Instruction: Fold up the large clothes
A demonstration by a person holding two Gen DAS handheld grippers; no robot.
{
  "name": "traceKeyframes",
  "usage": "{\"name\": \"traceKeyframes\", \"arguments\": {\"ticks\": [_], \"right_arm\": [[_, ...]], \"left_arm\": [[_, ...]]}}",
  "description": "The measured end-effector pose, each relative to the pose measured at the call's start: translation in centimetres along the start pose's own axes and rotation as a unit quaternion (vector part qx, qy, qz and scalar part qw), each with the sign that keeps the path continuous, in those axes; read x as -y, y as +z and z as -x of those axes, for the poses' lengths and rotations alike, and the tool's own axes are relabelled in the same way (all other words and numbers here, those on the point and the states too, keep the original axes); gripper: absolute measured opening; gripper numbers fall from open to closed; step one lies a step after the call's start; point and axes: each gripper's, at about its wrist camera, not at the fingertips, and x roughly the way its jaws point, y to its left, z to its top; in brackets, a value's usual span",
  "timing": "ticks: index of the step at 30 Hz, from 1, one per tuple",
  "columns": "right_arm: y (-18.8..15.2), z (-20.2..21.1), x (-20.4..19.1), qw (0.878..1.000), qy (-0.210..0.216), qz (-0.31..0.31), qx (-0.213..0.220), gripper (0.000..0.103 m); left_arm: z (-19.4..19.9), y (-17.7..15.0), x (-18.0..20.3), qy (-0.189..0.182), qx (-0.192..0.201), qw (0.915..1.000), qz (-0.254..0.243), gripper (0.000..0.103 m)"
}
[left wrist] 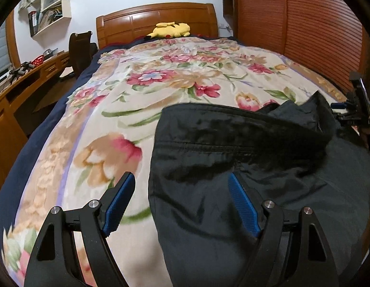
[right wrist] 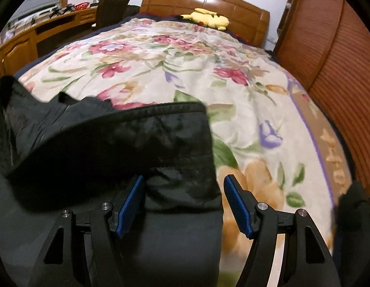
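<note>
A large black jacket (left wrist: 256, 162) lies partly folded on the floral blanket (left wrist: 127, 91) at the near end of the bed. My left gripper (left wrist: 182, 179) is open and straddles the jacket's left edge, holding nothing. In the right wrist view the jacket (right wrist: 118, 138) fills the lower left. My right gripper (right wrist: 185, 181) is open over the jacket's right edge, holding nothing. The right gripper's body (left wrist: 359, 102) shows at the far right of the left wrist view, behind a raised fold.
A yellow plush toy (left wrist: 170, 29) lies by the wooden headboard (left wrist: 156, 16). A wooden desk (left wrist: 22, 81) and a dark chair (left wrist: 80, 47) stand left of the bed. A slatted wooden wardrobe (left wrist: 304, 24) runs along the right side.
</note>
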Motion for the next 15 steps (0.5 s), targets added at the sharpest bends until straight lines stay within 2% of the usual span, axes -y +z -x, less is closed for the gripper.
{"name": "traceKeyframes", "arguments": {"ticks": [1,2,3,5,7,11,15], "right_arm": [[0.1,-0.5,0.2,1.0,0.004,-0.007,-0.001,0.066],[0.2,-1.0,0.5,1.0,0.014,-0.014,-0.003,0.054],[0.3,-1.6,0.8,0.999,0.028,-0.023,-0.005,0.047],[0.3,-2.3,1.2,0.998,0.048,-0.032,-0.003,0.02],[0.3,-2.9,1.7,0.998,0.059,-0.034,0.002,0.007],[0.1,-2.5,2.2,0.998,0.047,-0.023,0.033,0.004],[0.3,-1.9,2.7,0.996,-0.032,-0.053,0.058,0.003]], "left_arm": [[-0.3,0.2,0.1,0.002,-0.001,1.0,-0.003,0.081],[-0.7,0.4,0.1,0.002,-0.002,1.0,-0.004,0.081],[-1.2,0.6,0.2,0.002,-0.005,1.0,-0.005,0.081],[-1.9,0.8,0.2,0.001,-0.009,0.9999,-0.005,0.081],[-2.4,0.9,0.2,0.002,-0.012,0.9999,-0.008,0.081],[-2.7,1.0,0.2,0.002,-0.013,0.9999,-0.008,0.081],[-2.4,1.4,0.2,0.003,-0.005,1.0,-0.004,0.081]]}}
